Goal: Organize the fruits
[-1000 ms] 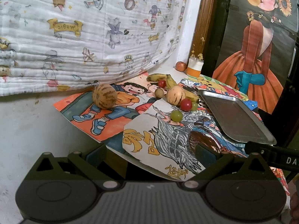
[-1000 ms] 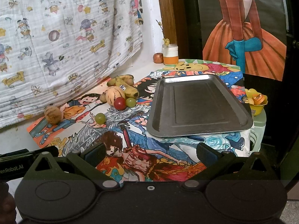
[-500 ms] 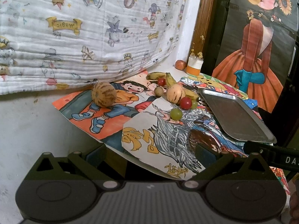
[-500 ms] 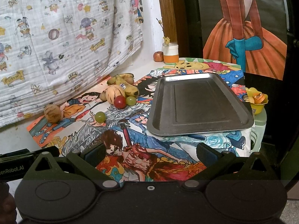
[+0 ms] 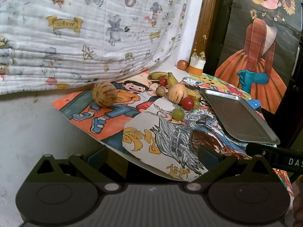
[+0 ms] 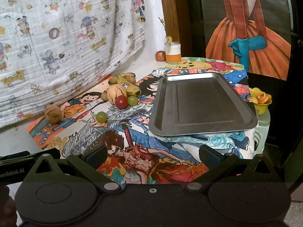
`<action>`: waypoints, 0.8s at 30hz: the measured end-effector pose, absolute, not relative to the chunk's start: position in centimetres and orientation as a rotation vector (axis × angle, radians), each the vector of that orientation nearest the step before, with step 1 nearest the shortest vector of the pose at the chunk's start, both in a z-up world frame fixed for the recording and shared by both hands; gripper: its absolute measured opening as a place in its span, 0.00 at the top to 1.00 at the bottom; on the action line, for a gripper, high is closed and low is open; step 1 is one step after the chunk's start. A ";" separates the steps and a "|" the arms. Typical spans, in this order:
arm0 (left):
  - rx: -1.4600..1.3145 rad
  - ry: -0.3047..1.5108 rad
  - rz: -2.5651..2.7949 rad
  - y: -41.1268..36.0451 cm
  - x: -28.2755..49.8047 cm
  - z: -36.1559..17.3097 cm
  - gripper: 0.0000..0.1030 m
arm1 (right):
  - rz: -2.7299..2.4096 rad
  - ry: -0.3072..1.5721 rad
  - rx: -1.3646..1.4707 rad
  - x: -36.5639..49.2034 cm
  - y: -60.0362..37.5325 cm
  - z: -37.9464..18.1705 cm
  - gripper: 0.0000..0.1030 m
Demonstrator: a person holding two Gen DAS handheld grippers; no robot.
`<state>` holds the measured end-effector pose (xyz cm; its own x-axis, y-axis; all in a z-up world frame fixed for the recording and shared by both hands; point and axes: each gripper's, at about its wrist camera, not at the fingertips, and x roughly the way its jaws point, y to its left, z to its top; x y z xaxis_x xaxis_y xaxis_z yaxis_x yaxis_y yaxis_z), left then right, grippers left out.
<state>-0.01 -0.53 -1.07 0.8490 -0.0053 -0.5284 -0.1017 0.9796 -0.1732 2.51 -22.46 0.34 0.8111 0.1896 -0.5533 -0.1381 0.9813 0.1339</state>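
Note:
Fruit lies on cartoon posters covering the table. A striped brown melon [image 5: 104,94] [image 6: 53,113] sits alone at the left. Further right are bananas [image 5: 170,78] [image 6: 126,87], a pale striped melon [image 5: 177,93] [image 6: 115,94], a red tomato [image 5: 187,103] [image 6: 121,102], green grapes [image 5: 178,113] [image 6: 101,116] and a small brown fruit [image 5: 160,91]. An empty metal tray [image 5: 236,116] [image 6: 200,102] lies at the right. My left gripper [image 5: 151,154] and right gripper [image 6: 151,154] both stand open and empty, short of the table's near edge.
A white and orange jar [image 6: 172,52] and a small apple [image 6: 160,55] stand at the back by the wooden door frame. A yellow cup with an orange flower [image 6: 260,100] sits right of the tray. A printed blanket [image 5: 85,28] hangs behind.
Both views shift only slightly; the left gripper has drifted a little, so the scene sits marginally higher. No fruit has moved and both grippers stay open.

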 end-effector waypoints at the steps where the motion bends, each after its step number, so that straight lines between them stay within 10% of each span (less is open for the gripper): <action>1: -0.199 0.556 0.051 -0.6 -0.1 -1.1 0.00 | 0.175 0.600 0.089 2.5 -22.5 0.4 0.00; 24: -0.207 0.574 0.050 -0.4 -0.1 -1.4 0.00 | 0.173 0.626 0.089 2.7 -22.4 0.1 0.00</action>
<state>-0.05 -0.36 -1.40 0.8392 -0.0108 -0.5438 -0.1046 0.9779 -0.1809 2.72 -22.39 0.10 0.7964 0.1880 -0.5748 -0.1344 0.9817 0.1348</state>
